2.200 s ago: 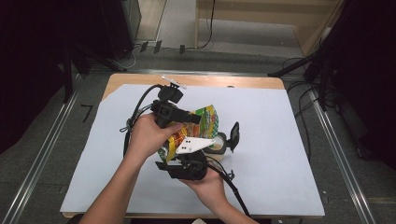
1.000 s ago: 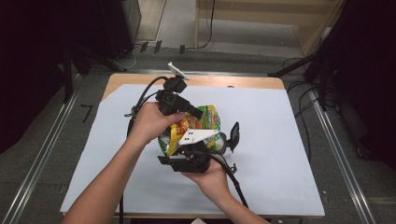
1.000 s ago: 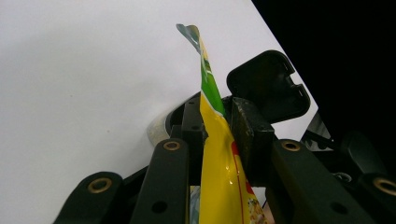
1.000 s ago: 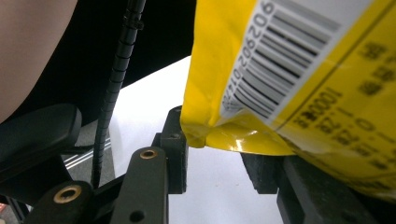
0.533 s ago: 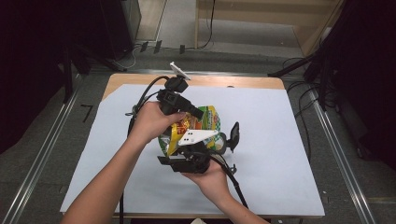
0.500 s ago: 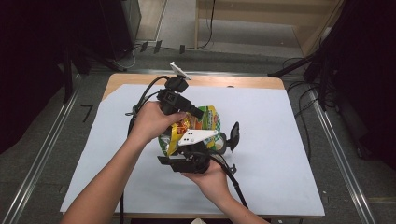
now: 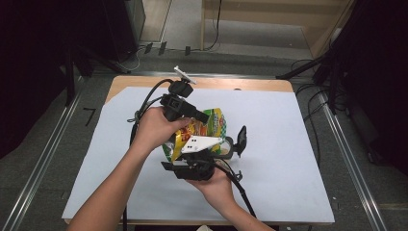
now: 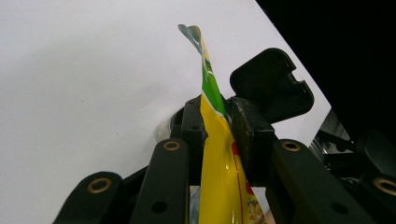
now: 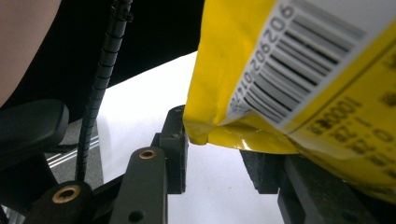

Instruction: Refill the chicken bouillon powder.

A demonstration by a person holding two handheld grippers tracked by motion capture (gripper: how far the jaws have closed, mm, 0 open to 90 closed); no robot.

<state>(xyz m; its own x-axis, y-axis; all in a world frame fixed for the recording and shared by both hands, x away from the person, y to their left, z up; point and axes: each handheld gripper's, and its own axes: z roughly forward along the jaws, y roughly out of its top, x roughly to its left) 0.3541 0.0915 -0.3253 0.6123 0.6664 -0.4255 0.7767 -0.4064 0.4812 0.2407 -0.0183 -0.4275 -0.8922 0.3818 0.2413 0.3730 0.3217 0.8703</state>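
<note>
Above the middle of the white surface (image 7: 288, 159), yellow snack bag (image 7: 204, 126) is held off it: left gripper (image 8: 219, 135) clamped on its top edge, right gripper (image 9: 212, 154) open around its bottom corner, bag apparently unopened, tearing left.

Matte black two-jaw left gripper (image 8: 217, 140) with brass-coloured rivets behind the fingers (image 8: 194, 128); right gripper (image 7: 226, 147) bears grey three-cornered plate (image 7: 201, 143), ribbed black cable (image 9: 100, 79)

Snack bag (image 8: 219, 154): glossy yellow-green film, smooth, with sheen; a matt white barcode panel (image 9: 289, 60) is printed on it. Gripper jaws (image 8: 219, 135): matt black plastic, brass-coloured rivets. Table cover (image 7: 298, 144): matt white sheet, paper-like. Table edge (image 7: 240, 84): bare wood.
</note>
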